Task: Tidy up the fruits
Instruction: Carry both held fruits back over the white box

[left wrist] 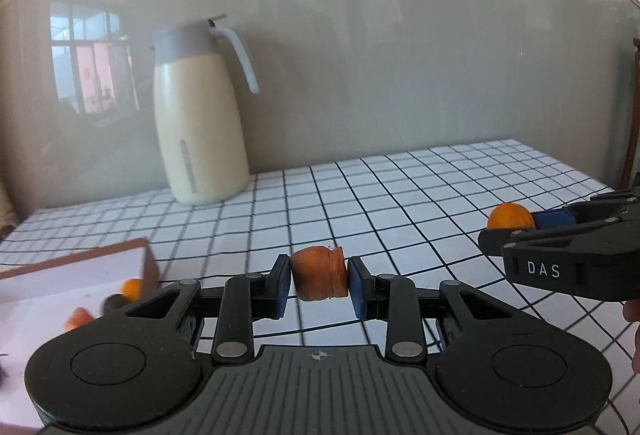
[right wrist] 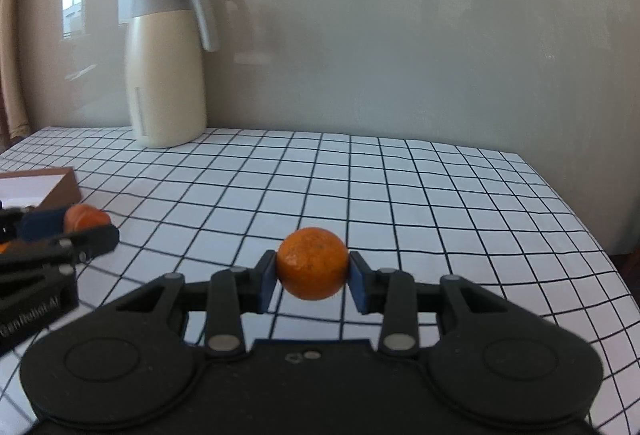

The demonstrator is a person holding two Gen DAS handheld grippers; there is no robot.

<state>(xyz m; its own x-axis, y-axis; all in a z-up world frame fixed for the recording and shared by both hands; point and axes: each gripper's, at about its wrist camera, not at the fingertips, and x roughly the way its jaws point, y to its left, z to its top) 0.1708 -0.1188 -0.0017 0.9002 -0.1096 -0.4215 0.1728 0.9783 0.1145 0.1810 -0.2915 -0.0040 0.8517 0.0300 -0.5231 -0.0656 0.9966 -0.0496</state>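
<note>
Left tongs point(left wrist: 319, 285) clenched on a squat reddish-orange fruit point(left wrist: 319, 278), right tongs point(right wrist: 313, 279) clenched on a round orange point(right wrist: 313, 263), both held above the checked tabletop point(right wrist: 400, 195). Step looks like carry-to-box: next move prob. calls for swinging L toward the brown box point(left wrist: 80, 275) w/ fruit already in it, then letting go over its white inside.

Round orange point(right wrist: 312, 263) clamped between right tongs point(right wrist: 313, 279) above checked tablecloth point(right wrist: 400, 187), cream jug point(right wrist: 166, 67) behind.

Table point(right wrist: 400, 195), white black-grid cloth: cream jug point(right wrist: 166, 75) upper left by wall; brown-rimmed box point(right wrist: 60, 187) left edge.
</note>
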